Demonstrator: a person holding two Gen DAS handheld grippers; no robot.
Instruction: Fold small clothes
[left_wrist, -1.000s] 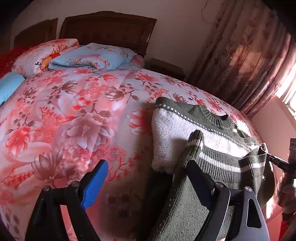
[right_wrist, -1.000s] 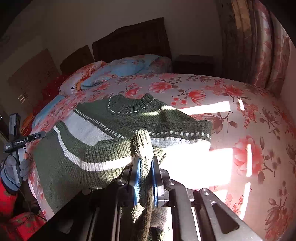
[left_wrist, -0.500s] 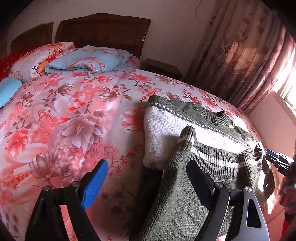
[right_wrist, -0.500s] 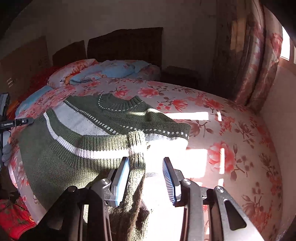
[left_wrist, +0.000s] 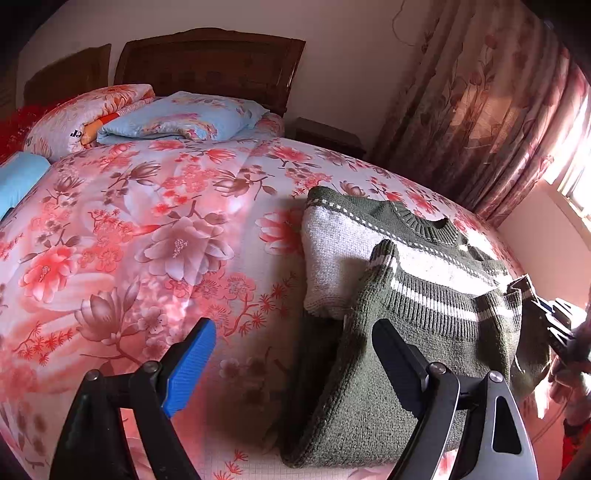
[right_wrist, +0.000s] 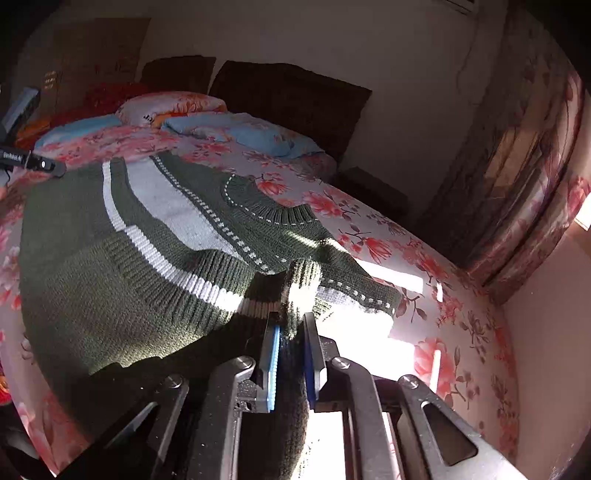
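The green sweater (left_wrist: 413, 332) lies on the floral bed (left_wrist: 147, 240), at 4 o'clock. The left gripper (left_wrist: 291, 354) stands wide, holding nothing. The right gripper (right_wrist: 290, 332) has just closed narrow on the sweater's sleeve (right_wrist: 299, 291).

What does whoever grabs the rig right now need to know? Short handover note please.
Right gripper: shut on the sweater's right sleeve cuff.
Left gripper: open, empty, above the bedspread beside the sweater.
Green striped sweater lies on the bed; its left sleeve is already folded across the body.
Left: fold the held sleeve in, then fold the body.
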